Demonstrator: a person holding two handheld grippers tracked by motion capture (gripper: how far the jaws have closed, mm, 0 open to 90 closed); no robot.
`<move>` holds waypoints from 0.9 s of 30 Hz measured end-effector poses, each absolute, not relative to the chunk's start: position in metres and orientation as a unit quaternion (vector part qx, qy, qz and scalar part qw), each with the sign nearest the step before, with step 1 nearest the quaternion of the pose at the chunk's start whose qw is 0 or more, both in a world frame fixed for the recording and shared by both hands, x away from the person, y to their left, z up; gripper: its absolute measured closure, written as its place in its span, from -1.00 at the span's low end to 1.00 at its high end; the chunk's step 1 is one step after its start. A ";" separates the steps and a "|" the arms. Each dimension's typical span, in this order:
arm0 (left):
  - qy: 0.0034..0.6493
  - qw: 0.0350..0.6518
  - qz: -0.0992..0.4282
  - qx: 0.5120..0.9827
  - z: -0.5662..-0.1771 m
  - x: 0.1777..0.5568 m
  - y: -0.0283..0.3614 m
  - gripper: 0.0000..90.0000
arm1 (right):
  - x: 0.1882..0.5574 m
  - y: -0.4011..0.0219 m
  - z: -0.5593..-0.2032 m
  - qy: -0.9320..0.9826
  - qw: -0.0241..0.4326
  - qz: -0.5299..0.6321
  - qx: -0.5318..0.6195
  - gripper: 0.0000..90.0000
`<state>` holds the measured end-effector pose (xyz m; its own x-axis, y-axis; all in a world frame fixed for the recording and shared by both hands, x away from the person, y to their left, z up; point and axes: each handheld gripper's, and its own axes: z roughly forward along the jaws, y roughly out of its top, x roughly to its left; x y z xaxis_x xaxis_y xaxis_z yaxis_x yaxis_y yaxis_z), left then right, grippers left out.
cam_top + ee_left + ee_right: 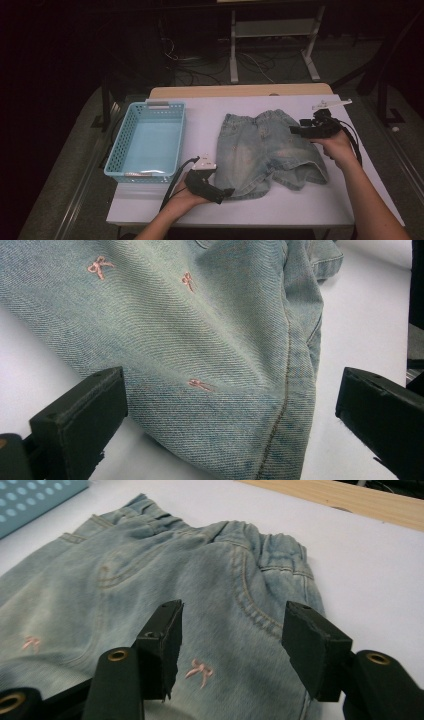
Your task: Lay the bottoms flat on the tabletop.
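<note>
Light blue denim shorts (pixel 265 150) with small pink bows lie flat on the white table (pixel 300 205), waistband at the far side. My left gripper (pixel 229 193) sits low at the near hem of the left leg. In the left gripper view its jaws stand wide apart on either side of the leg's hem (pixel 200 340), with the pads clear of the cloth, so the left gripper (pixel 229 390) is open. My right gripper (pixel 294 131) hovers over the shorts' right side. In the right gripper view the right gripper (pixel 235 625) is open above the denim (pixel 150 580) near a pocket seam, holding nothing.
A light blue plastic basket (pixel 145 106) stands left of the shorts, its corner showing in the right gripper view (pixel 30 500). A wooden strip (pixel 240 91) runs along the table's far edge. Beyond it are dark floor, cables and a stand's white legs (pixel 272 30).
</note>
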<state>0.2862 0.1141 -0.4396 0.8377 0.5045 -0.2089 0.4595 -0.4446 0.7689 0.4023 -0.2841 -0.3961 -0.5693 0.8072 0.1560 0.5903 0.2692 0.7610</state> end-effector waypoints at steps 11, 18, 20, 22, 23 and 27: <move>0.284 0.446 0.026 0.849 -0.439 0.286 0.115 -1.00 | 0.383 -0.291 -0.398 0.789 0.109 0.412 0.443 -0.27; 0.284 0.445 0.026 0.849 -0.439 0.286 0.115 -1.00 | 0.373 -0.294 -0.398 0.788 0.102 0.411 0.447 -0.36; 0.284 0.445 0.026 0.849 -0.438 0.286 0.115 -1.00 | 0.370 -0.294 -0.398 0.789 0.100 0.412 0.444 -0.35; 0.283 0.445 0.026 0.849 -0.438 0.286 0.116 -1.00 | 0.366 -0.294 -0.398 0.792 0.098 0.411 0.441 -0.35; 0.283 0.445 0.027 0.849 -0.438 0.286 0.116 -1.00 | 0.363 -0.294 -0.398 0.793 0.098 0.411 0.439 -0.35; 0.283 0.445 0.027 0.849 -0.439 0.287 0.116 -1.00 | 0.353 -0.295 -0.397 0.795 0.094 0.416 0.432 -0.33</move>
